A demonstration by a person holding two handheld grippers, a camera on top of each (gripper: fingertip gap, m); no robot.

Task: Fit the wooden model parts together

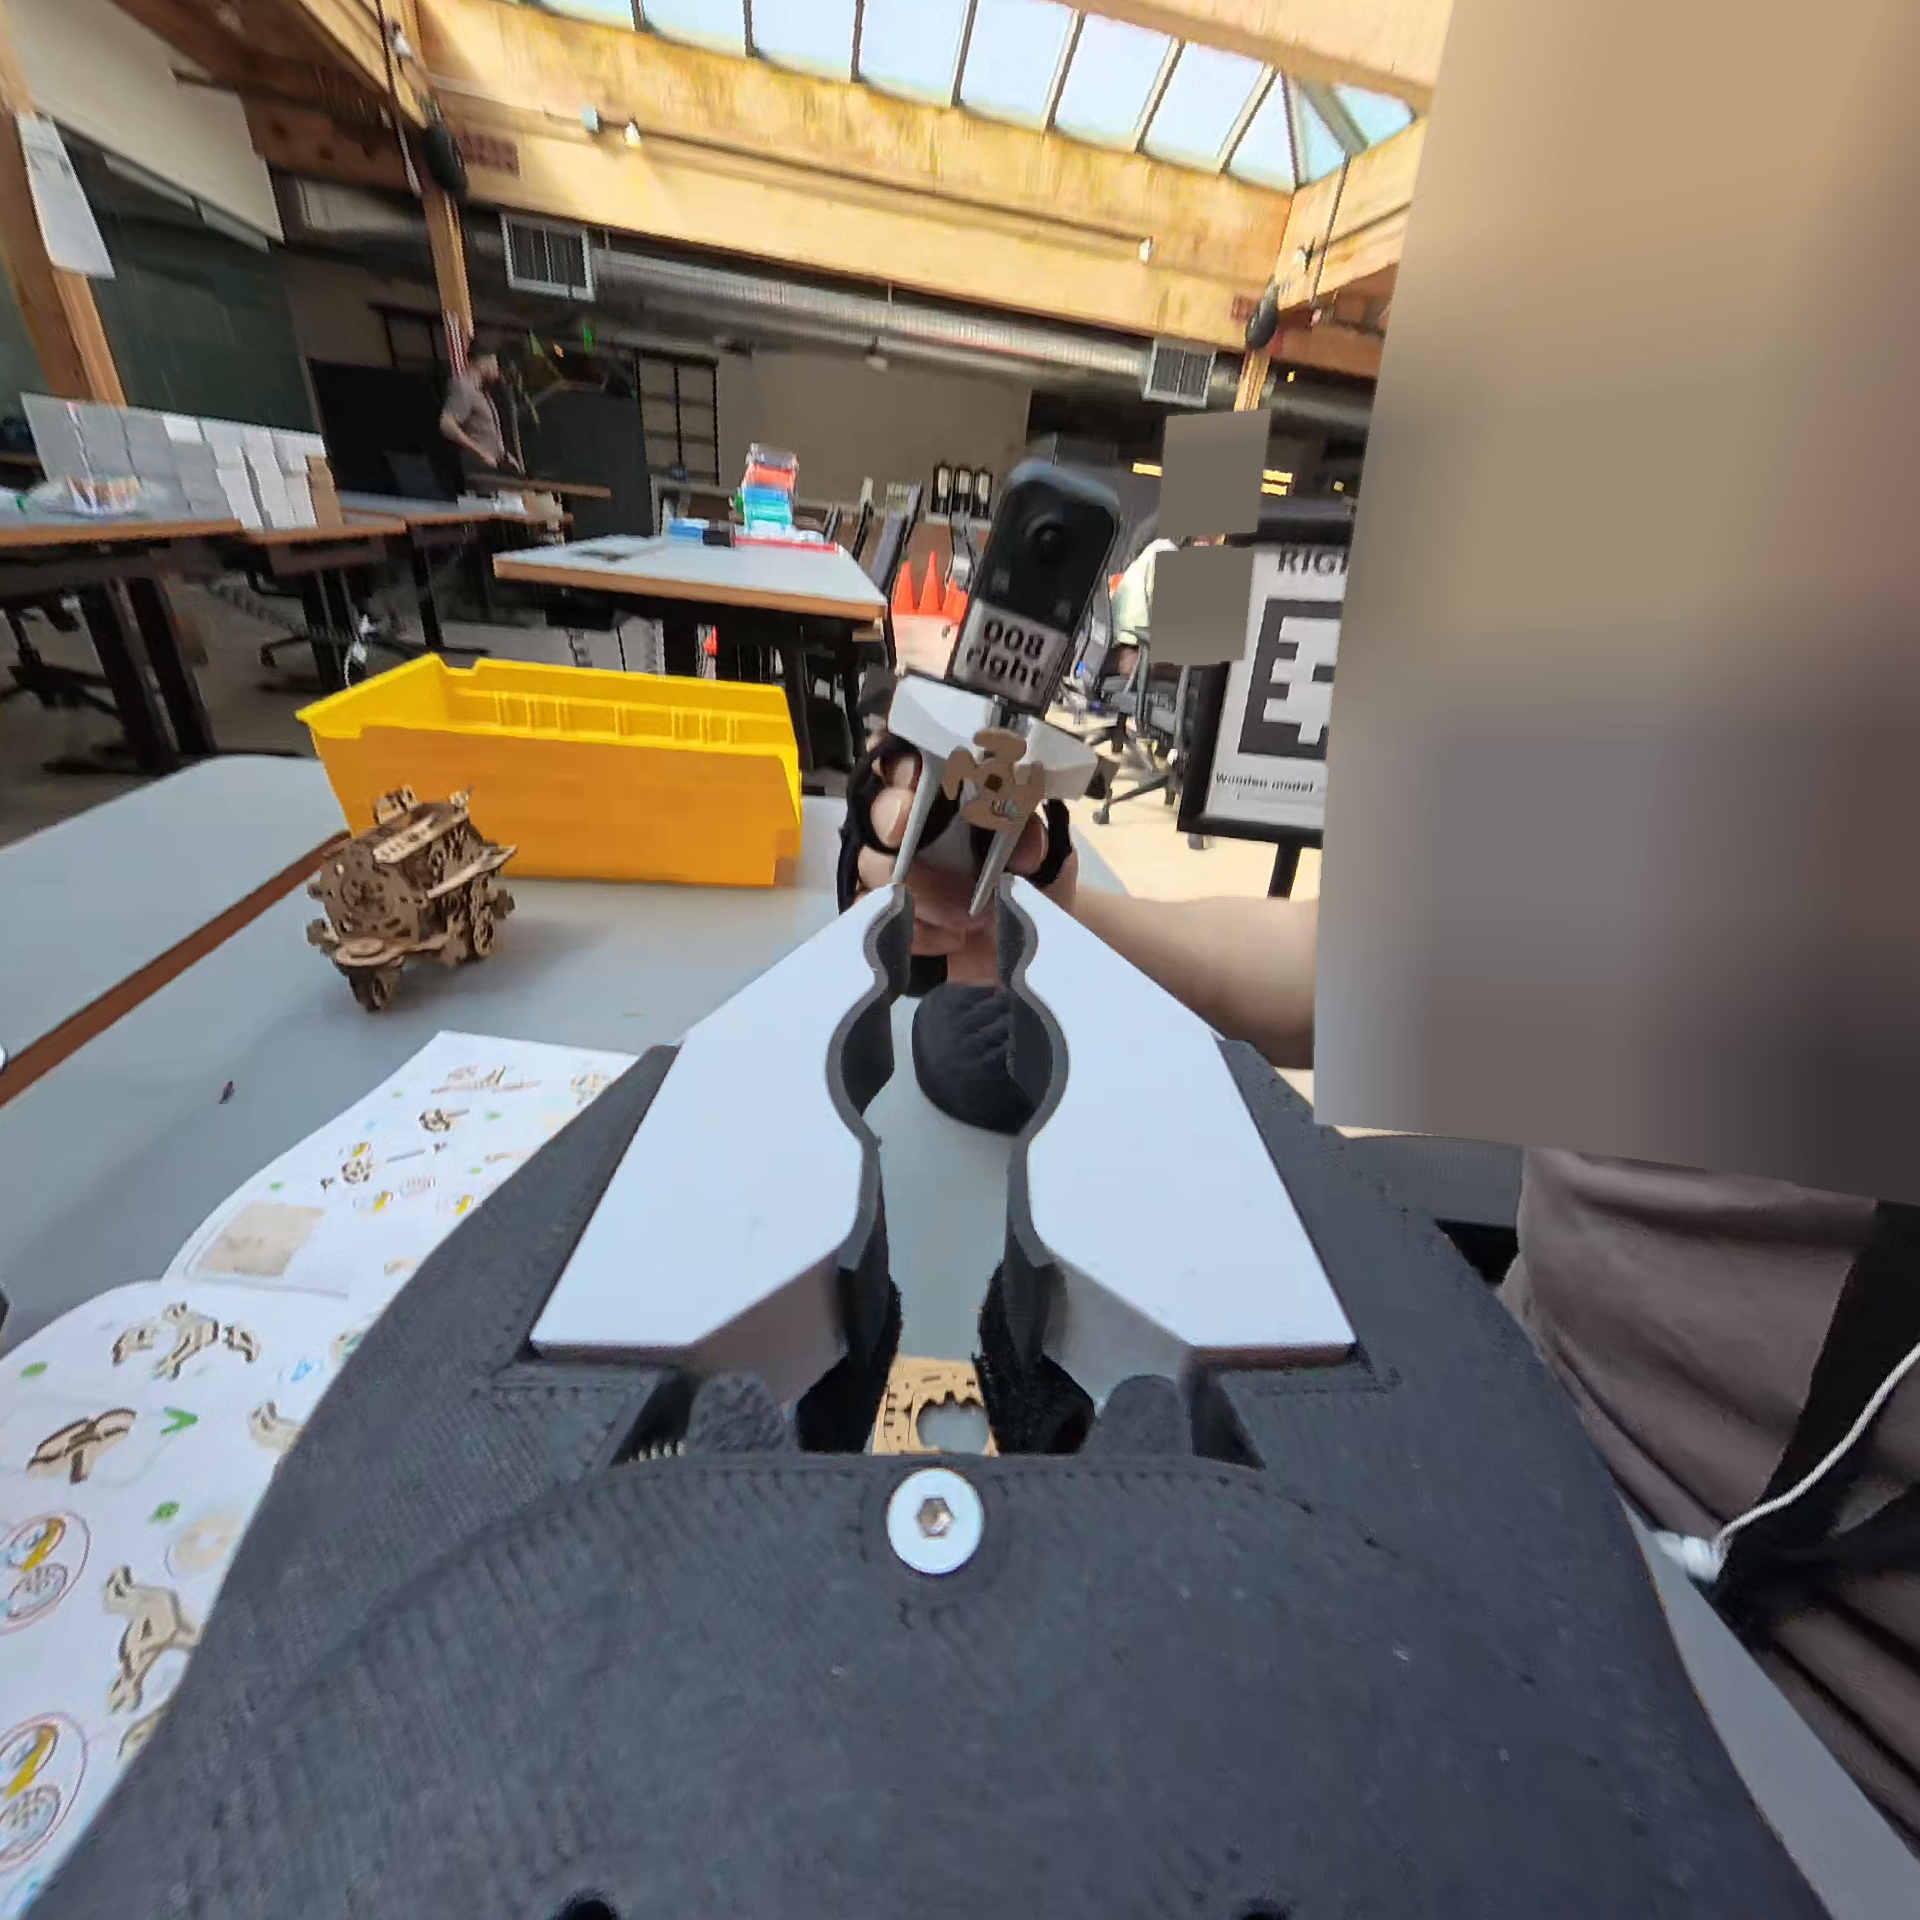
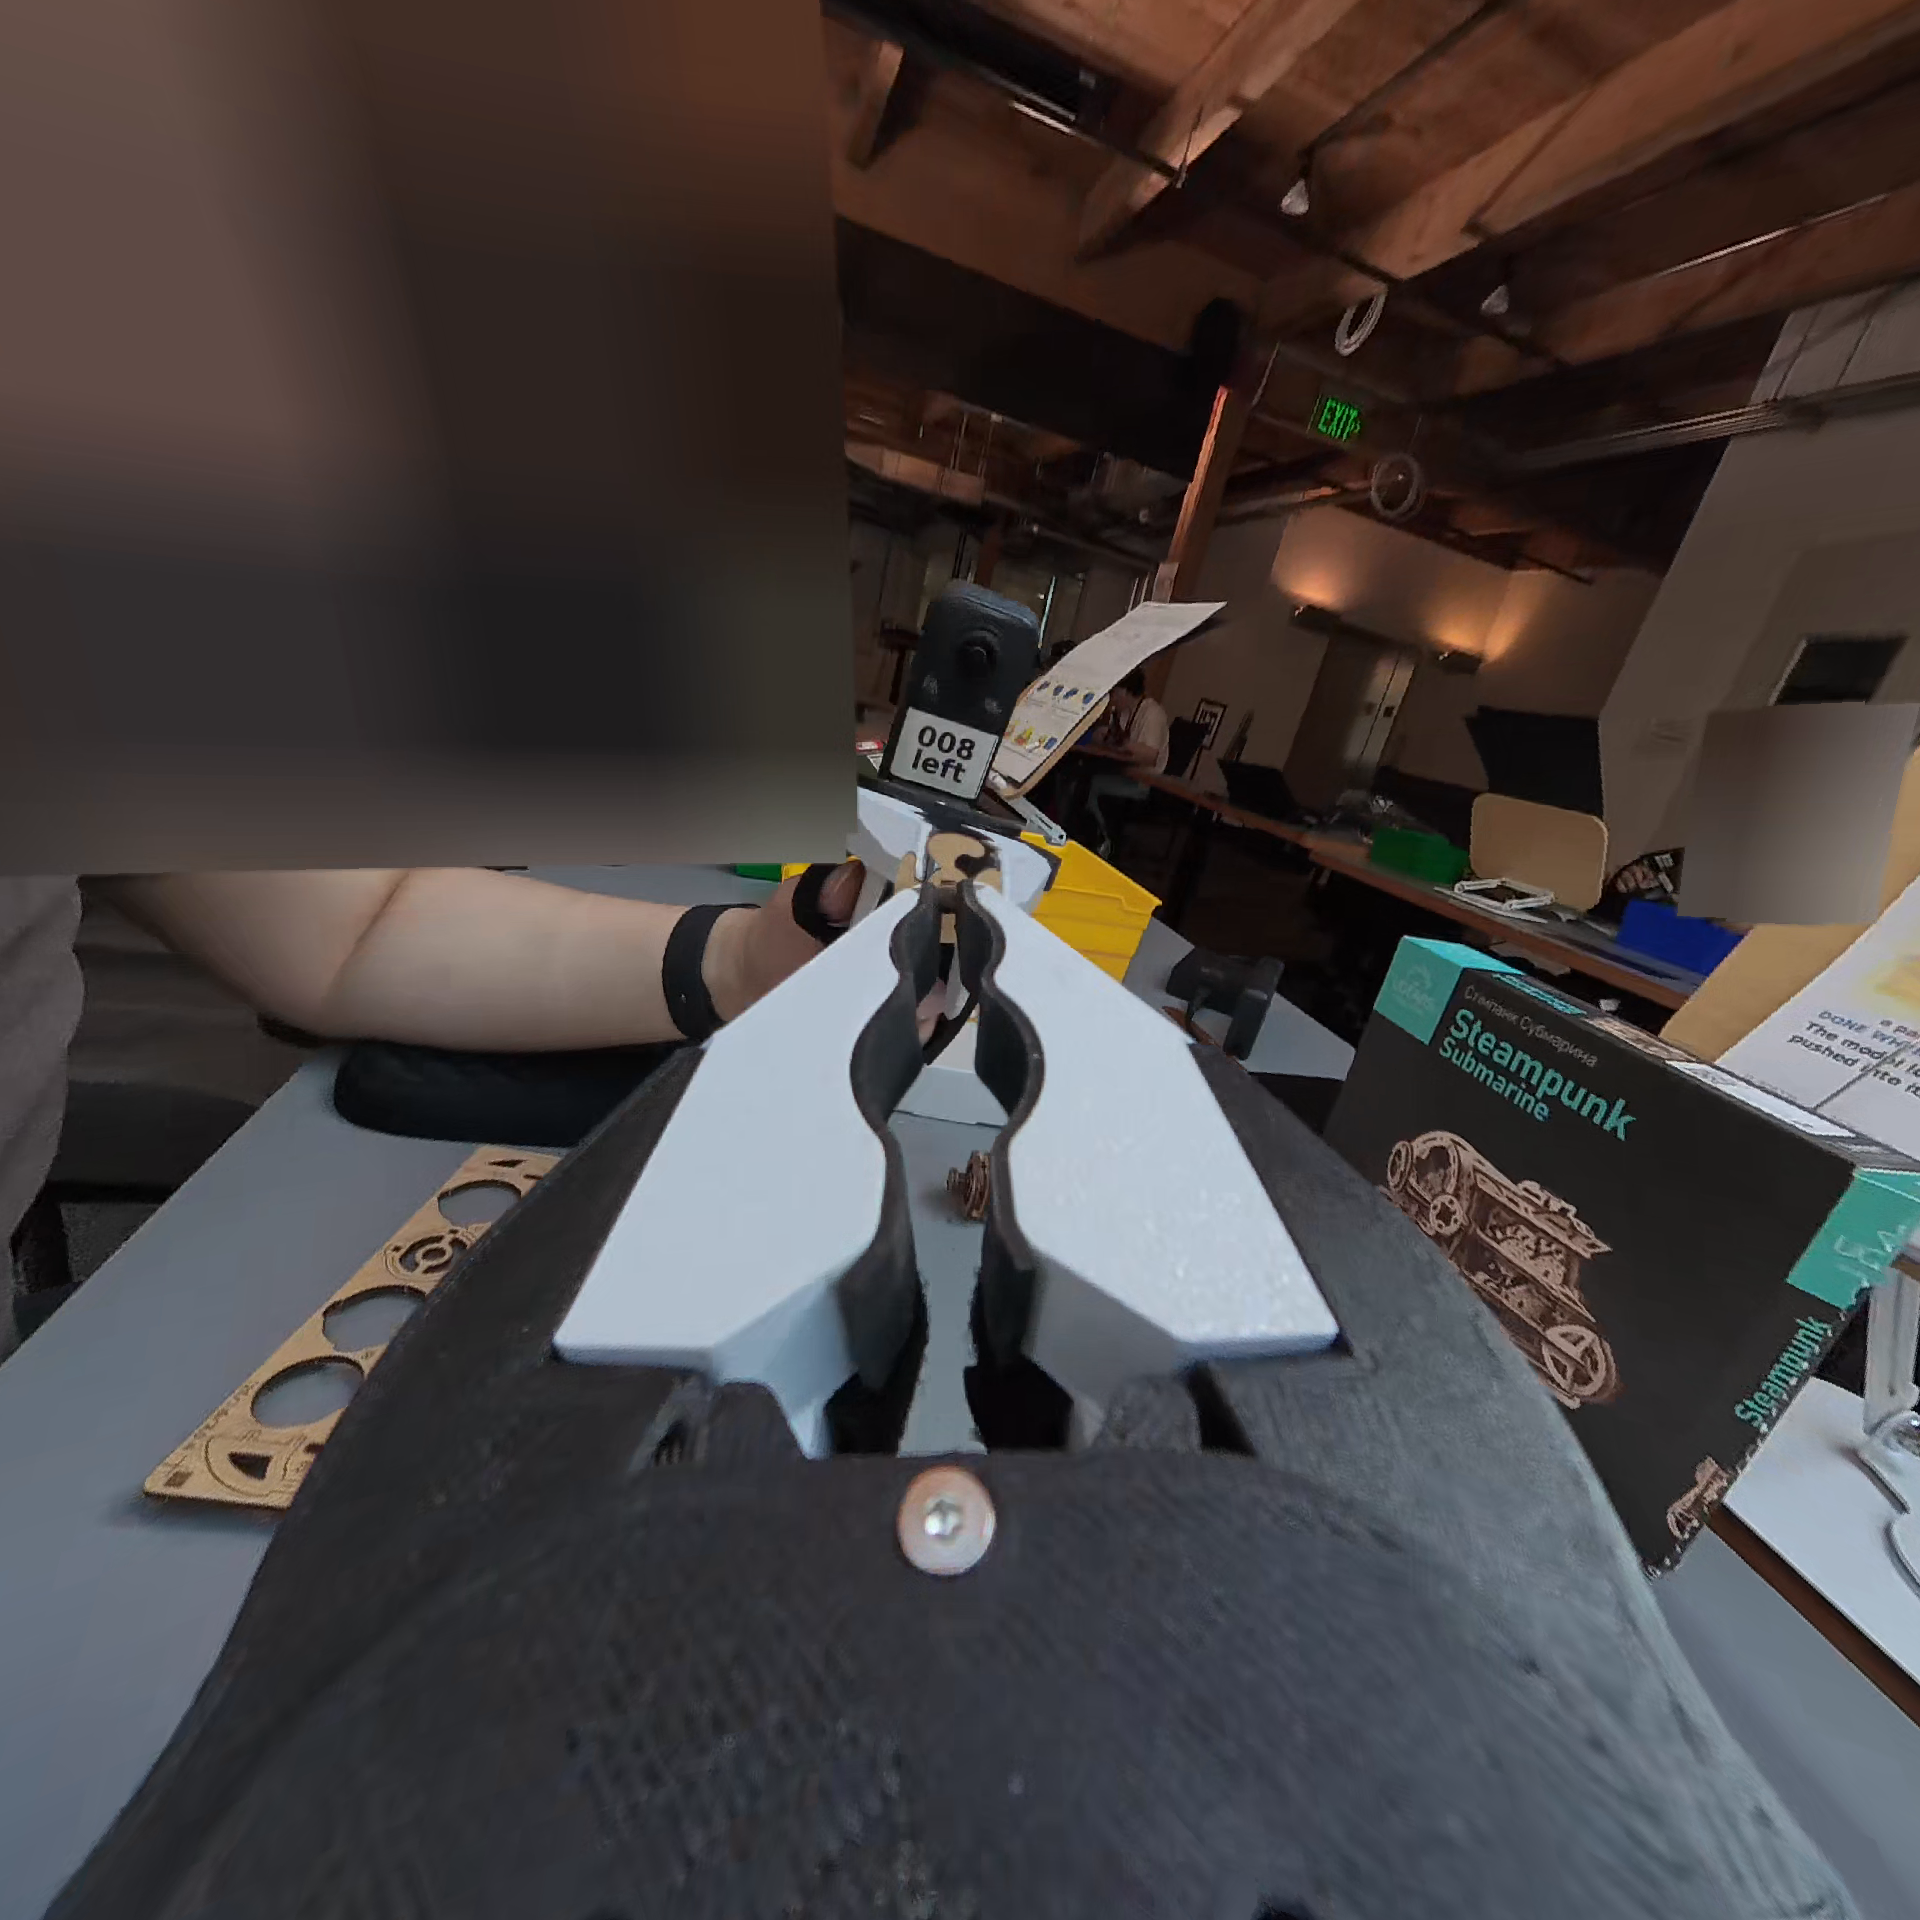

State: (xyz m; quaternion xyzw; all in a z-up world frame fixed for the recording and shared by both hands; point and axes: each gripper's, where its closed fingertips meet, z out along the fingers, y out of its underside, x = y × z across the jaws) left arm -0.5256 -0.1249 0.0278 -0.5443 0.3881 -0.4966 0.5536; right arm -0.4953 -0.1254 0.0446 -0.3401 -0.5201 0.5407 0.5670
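My right gripper (image 2: 943,902) is shut on a small gear-like wooden part (image 2: 956,864), held up in the air. The same part (image 1: 995,781) shows face-on in the left wrist view, at the tips of the right gripper (image 1: 951,862). My left gripper (image 1: 945,896) is open and empty, its tips close in front of the right gripper's tips, pointing at them. In the right wrist view the left gripper (image 2: 951,844) sits just beyond the part. A built wooden model (image 1: 410,896) stands on the grey table (image 1: 156,935) to the left. A small wooden part (image 2: 971,1184) lies on the table under my right fingers.
A yellow bin (image 1: 561,769) stands behind the model. An instruction sheet (image 1: 260,1299) lies at front left. A punched-out wooden sheet (image 2: 343,1320) lies left of the right gripper, the kit box (image 2: 1558,1226) stands right. A person's forearm (image 2: 468,956) rests over a black pad (image 2: 488,1081). There is about 4 centimetres between the tips of the two grippers. Left tips and right tips are each some 35 centimetres from the built wooden model (image 1: 410,896).
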